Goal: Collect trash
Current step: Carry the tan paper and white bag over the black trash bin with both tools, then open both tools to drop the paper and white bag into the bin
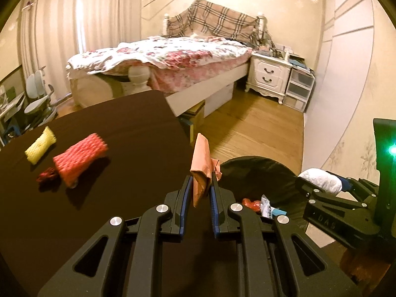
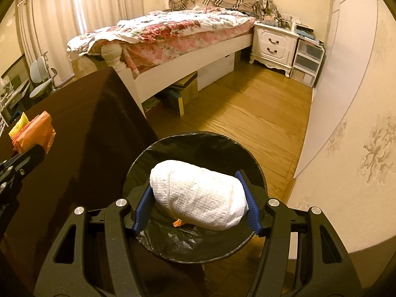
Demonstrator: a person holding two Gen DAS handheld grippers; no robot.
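My left gripper (image 1: 201, 180) is shut on a folded orange paper wrapper (image 1: 201, 165), held upright above the dark table's right edge. On the table lie a red foam net (image 1: 79, 163), a yellow foam net (image 1: 40, 147) and a small dark red scrap (image 1: 48, 174). My right gripper (image 2: 198, 195) is shut on a white crumpled paper-towel wad (image 2: 198, 195), held right over the black-lined trash bin (image 2: 198, 146). That gripper and wad (image 1: 321, 182) also show at the right of the left wrist view. Inside the bin (image 1: 262, 168) lie a red piece and a white wrapper.
The dark brown table (image 1: 111, 123) fills the left; its corner (image 2: 111, 79) ends close to the bin. Behind stand a bed (image 1: 173, 57), a white nightstand (image 1: 269, 74) and plastic drawers (image 1: 300, 86). Wooden floor (image 2: 247, 109) runs between them, and a wall (image 2: 346, 99) rises at the right.
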